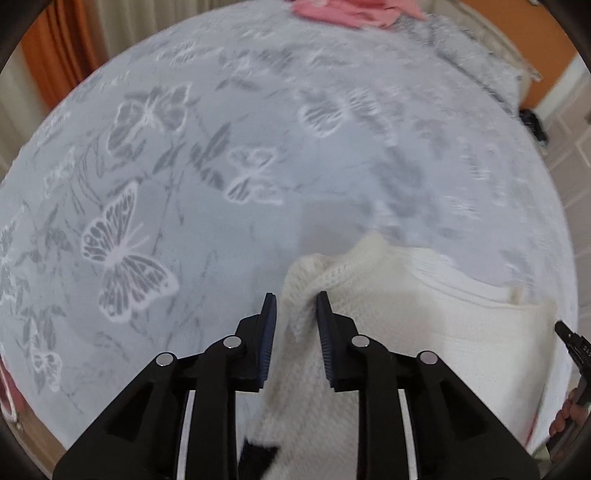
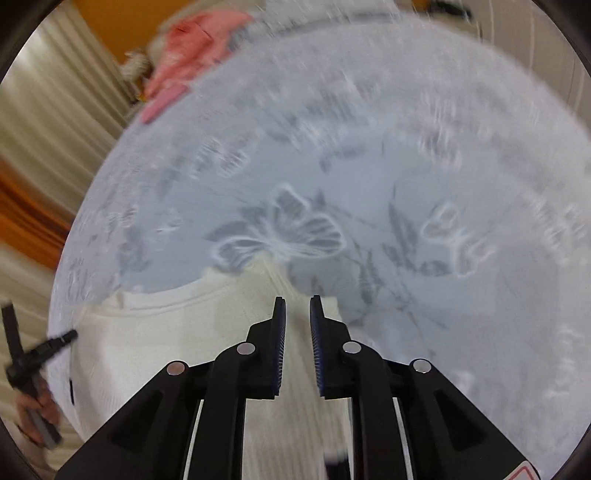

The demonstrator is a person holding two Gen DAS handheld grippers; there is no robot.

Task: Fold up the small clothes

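Note:
A cream-white knitted garment (image 1: 424, 295) lies on a grey bedspread with white butterflies (image 1: 221, 147). My left gripper (image 1: 295, 299) has its jaws closed on a bunched corner of the knit, which runs back between the fingers. In the right wrist view the same garment (image 2: 166, 332) spreads to the lower left. My right gripper (image 2: 297, 301) has its jaws closed on a ribbed edge of it over the bedspread (image 2: 369, 166). The right gripper's tip shows at the left wrist view's right edge (image 1: 570, 339), and the left gripper shows at the right wrist view's left edge (image 2: 33, 354).
A pink garment (image 1: 351, 13) lies at the bed's far edge; it also shows in the right wrist view (image 2: 184, 55). Orange and beige curtains (image 2: 44, 129) hang beyond the bed. Both views are blurred by motion.

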